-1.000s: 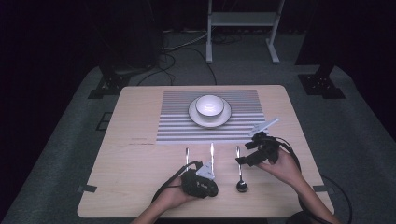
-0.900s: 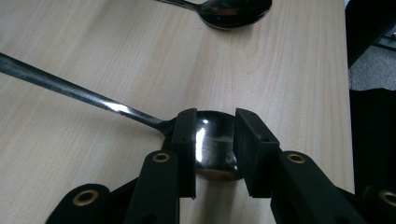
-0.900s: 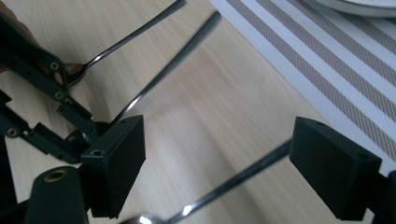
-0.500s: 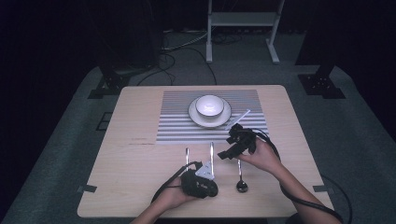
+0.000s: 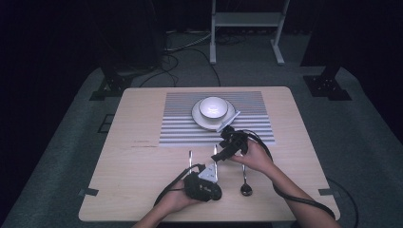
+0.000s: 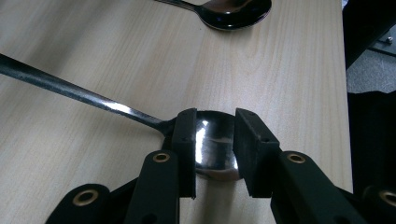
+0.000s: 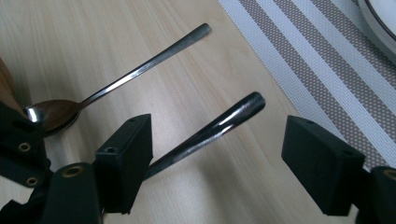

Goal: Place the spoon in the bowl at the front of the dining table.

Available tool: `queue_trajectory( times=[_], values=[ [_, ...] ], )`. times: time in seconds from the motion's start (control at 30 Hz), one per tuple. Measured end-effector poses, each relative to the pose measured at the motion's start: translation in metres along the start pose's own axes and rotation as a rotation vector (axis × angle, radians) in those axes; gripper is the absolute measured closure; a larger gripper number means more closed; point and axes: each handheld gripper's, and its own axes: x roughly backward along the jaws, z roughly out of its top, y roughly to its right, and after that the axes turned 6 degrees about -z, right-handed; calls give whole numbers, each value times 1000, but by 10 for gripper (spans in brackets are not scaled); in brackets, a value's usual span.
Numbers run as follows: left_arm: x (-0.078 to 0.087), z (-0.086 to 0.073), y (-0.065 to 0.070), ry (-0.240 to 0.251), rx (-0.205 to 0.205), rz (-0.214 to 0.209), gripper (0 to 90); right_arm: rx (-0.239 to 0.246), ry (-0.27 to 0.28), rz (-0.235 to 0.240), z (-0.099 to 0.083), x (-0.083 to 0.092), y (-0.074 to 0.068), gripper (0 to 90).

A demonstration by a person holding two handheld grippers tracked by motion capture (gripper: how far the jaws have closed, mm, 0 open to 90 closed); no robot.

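Three metal spoons lie side by side on the wooden table [image 5: 133, 190]. My left gripper [image 5: 213, 189] [image 6: 214, 147] is shut on the bowl of the middle spoon [image 6: 212, 140], whose handle [image 5: 215, 159] points toward the striped placemat [image 5: 180, 128]. My right gripper [image 5: 217, 153] [image 7: 217, 144] stands open around that handle [image 7: 219, 123] near its tip; its jaws have just been closing a little and the pads are not pressing on it. The left spoon [image 5: 190, 159] [image 7: 130, 72] and the right spoon [image 5: 245, 187] [image 6: 233, 11] lie loose.
A white bowl [image 5: 212, 106] sits on a plate [image 5: 198, 118] on the placemat [image 7: 327, 74], just beyond my right gripper. The plate's rim [image 7: 378, 21] edges into the right gripper view. Cables trail from both grippers toward the front table edge.
My right gripper has moved left from the right part of the table to the middle spoon's handle, which now lies between its jaws. The left gripper has stayed on the spoon's bowl.
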Motion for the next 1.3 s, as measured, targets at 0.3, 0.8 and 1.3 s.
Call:
queue_trajectory(
  times=[0.3, 0.8, 1.3],
  values=[
    [0, 0, 0, -3, -3, 0, 698, -24, 7, 25, 4, -6, 5, 466],
    [2, 2, 1, -7, -7, 15, 642, -101, 13, 98, 4, -6, 15, 682],
    [68, -13, -18, 147, 83, 131, 494, -66, 85, 222, 35, 49, -4, 886]
  ],
)
